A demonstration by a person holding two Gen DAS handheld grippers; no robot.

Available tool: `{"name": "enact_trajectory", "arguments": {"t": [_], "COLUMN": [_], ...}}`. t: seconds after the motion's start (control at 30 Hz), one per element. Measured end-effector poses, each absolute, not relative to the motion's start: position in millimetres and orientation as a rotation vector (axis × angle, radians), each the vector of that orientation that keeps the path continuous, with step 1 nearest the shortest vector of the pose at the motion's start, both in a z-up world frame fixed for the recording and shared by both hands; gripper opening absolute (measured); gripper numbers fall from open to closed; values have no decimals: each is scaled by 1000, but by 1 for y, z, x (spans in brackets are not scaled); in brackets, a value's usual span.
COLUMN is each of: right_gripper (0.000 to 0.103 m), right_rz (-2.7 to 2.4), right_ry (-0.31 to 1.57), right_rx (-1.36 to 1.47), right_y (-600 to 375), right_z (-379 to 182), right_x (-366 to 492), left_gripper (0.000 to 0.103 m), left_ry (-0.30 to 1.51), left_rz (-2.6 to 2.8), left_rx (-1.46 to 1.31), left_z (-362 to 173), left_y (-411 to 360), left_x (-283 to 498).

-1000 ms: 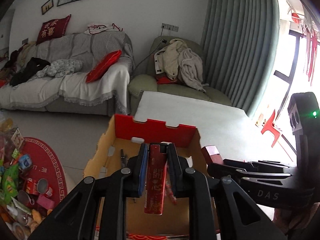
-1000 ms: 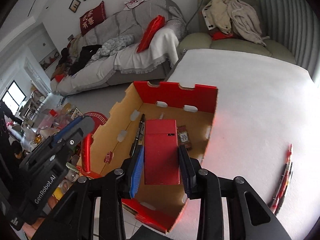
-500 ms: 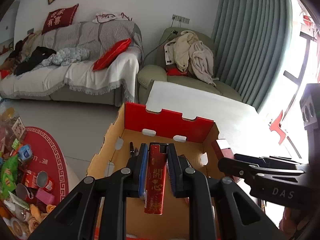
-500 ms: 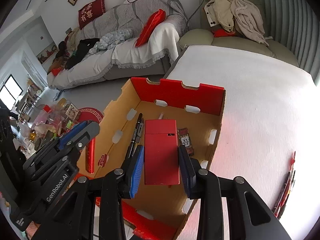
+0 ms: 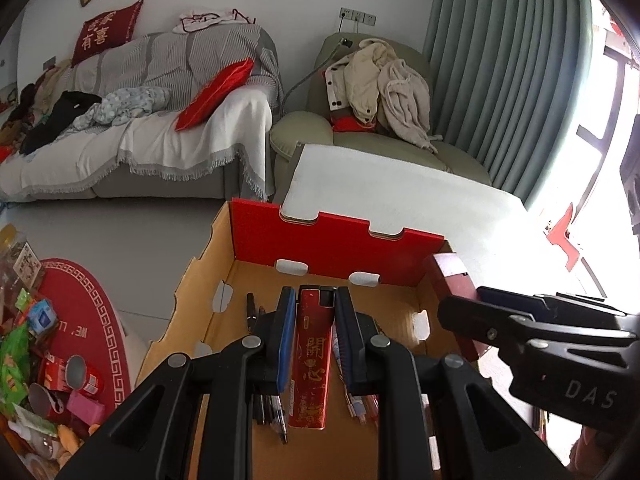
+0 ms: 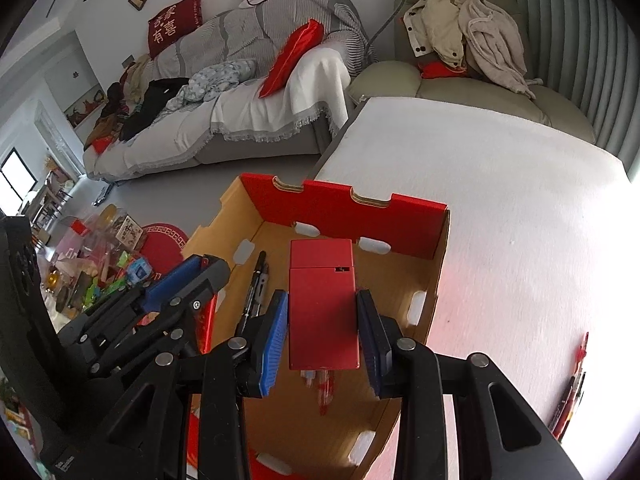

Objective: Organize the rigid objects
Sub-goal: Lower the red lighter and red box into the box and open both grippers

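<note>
**Ann:** While both tools hang over the cardboard box (image 5: 208, 280), plenty is masked. From the left wrist, the left tool (image 5: 310, 344) is clamped on a slim red lighter (image 5: 308, 364) with gold characters, its pads pressed to both long sides. That lighter covers much of the box floor behind it.

**Ben:** And its lower end sits over a bundle of pens (image 5: 272, 408) in the box; only their tips peek out below the tool's fingers. How many, nobody can tell.

**Ann:** Over to the right wrist. The right tool (image 6: 322, 332) is closed on a flat red case (image 6: 322, 308), pads tight against its two edges, held above the box interior. The case hides whatever lies directly below, bar some reddish ends poking out beneath it.

**Ben:** That view gives what the left one lacks: a black pen (image 6: 256, 280) lying along the box's left wall in full, and red pens (image 6: 572, 380) out on the white surface (image 6: 500, 200), near the right edge, partly cut off by the frame.

**Ann:** The left view returns the favour, showing the case from the side, a dark red slab at the box's right wall. In the right view the lighter is a mere red sliver behind the left tool.
</note>
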State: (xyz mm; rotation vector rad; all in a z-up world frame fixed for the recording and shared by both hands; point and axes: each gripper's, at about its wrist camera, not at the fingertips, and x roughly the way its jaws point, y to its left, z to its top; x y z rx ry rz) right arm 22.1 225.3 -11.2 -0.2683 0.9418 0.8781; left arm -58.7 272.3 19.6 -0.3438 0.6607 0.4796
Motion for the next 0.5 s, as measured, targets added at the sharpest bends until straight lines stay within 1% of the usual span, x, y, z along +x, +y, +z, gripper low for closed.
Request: {"name": "enact_trajectory", "arguments": {"t": [0.5], "right_gripper": [36], "right_rz": [852], "right_ry": [985], "right_rx": [-270], "right_y": [237], "right_z": [-28], "right_x": [46], "left_gripper": [21], "left_ry": [715], "left_rz": [492], "left_rx": [-345], "left_z": [7], "left_y": [283], "left_x": [-35]}}
